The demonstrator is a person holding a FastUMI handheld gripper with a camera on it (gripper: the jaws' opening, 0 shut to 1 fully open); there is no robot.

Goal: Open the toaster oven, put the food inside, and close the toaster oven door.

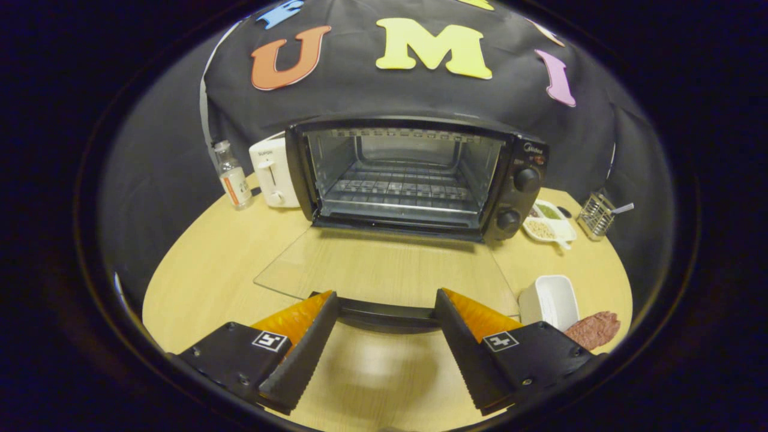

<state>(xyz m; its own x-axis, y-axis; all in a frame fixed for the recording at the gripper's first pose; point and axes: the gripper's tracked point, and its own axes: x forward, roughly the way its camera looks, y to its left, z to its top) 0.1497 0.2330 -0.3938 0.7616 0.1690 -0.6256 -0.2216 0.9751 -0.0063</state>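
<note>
Oven (414, 174) door (384, 270) lies flat open; our jaws, apart, flank its handle (384, 313). Meat (593, 329) waits right on the surface (204, 276); we should swing over and grip gently

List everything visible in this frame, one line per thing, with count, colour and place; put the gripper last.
toaster oven: 1, black, back of the table, door folded down flat.
oven door: 1, clear glass with a black handle, lying open just ahead of the fingers.
toaster: 1, white, left of the oven.
bottle: 1, clear, left of the toaster.
divided dish: 1, white, right of the oven.
wire holder: 1, metal, beyond the divided dish, with a utensil in it.
tub: 1, white, right of the door.
meat: 1 piece, reddish brown, beside the tub.
table: 1, light wood.
gripper: 1, fingers open, holding nothing, at the door handle.
</note>
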